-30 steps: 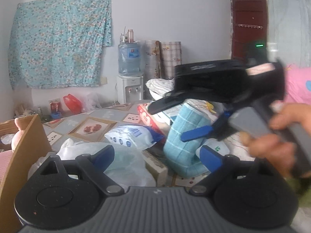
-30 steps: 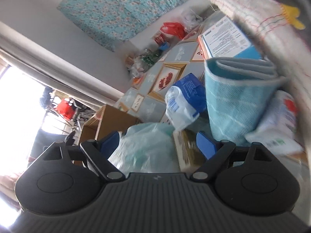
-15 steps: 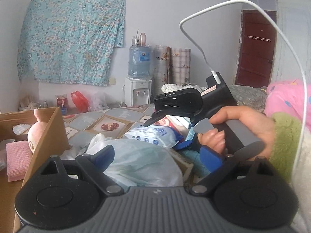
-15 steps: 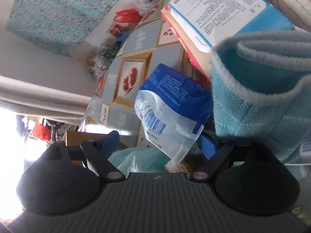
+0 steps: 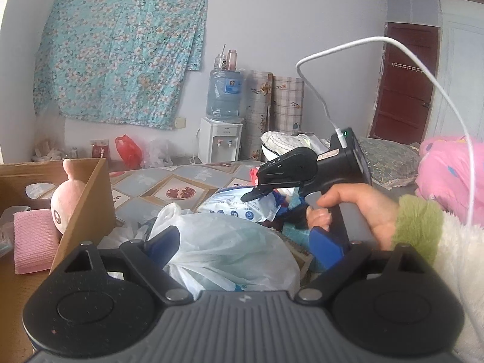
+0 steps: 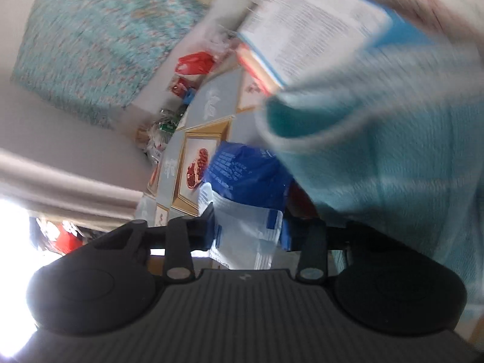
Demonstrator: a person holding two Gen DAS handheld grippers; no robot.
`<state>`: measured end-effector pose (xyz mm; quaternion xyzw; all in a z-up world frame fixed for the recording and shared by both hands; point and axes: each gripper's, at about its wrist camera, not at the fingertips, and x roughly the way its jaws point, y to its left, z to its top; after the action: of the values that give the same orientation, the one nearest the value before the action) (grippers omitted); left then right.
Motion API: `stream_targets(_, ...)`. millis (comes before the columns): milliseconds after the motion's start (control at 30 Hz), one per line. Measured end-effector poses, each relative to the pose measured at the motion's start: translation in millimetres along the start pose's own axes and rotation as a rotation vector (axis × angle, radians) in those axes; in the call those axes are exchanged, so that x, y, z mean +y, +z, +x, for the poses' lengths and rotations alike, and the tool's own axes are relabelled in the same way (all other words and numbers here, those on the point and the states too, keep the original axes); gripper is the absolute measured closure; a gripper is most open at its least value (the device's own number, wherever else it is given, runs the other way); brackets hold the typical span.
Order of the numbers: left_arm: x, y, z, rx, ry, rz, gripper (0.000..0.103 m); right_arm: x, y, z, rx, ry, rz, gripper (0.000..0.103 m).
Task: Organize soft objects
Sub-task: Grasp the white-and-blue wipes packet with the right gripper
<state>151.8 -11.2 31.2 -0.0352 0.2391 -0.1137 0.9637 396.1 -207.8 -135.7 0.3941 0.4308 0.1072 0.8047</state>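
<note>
At the far left of the left wrist view stands a cardboard box [image 5: 87, 199] holding a folded pink towel [image 5: 34, 242] and a pink plush toy [image 5: 62, 208] that leans against its inner wall. Just right of the box, on the patterned tabletop [image 5: 142, 187], lies a white plastic bag [image 5: 230, 254], and the left gripper [image 5: 245, 248] hangs over it with its blue fingers spread wide to either side of the bag, pressing on nothing. Behind the bag rests a blue and white packet [image 5: 242, 207]. Further right, a hand [image 5: 357, 211] in a green-cuffed fleece sleeve [image 5: 423, 236] squeezes the trigger of the right gripper [image 5: 272, 199], whose nose reaches down onto that packet. In the blurred right wrist view, the right gripper's jaws are closing, and the blue and white packet [image 6: 242, 199] sits between the blue pads [image 6: 208, 230], which press against its sides. To the right of the packet a folded teal towel [image 6: 393, 157] fills the frame, with a printed carton [image 6: 308, 30] above it.
</note>
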Motion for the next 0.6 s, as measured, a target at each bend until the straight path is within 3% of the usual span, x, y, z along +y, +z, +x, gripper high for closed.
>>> stream_targets(133,4,0,0,0.018,-0.003,-0.017,0.013,32,3,-13,-0.052,-0.056,-0.277,0.071)
stream_targets(200,5,-1,1,0.025,-0.005,-0.025,0.013,55,-1,-21,-0.082,-0.106,-0.478,0.071)
stream_targets(333,5,0,-1,0.027,0.010,-0.021,0.014,92,-21,-33,-0.156,-0.269,-0.917,0.071)
stream_targets(400,8,2,-2,0.032,0.016,-0.029,0.014,92,-27,-41,-0.181,-0.333,-1.078,0.072)
stream_targets(467,14,4,-3,0.046,0.021,-0.053,0.016,92,-31,-45,-0.193,-0.368,-1.179,0.072)
stream_targets(600,32,11,-1,0.097,0.008,-0.148,0.022,81,-40,-57,-0.192,-0.351,-1.252,0.072)
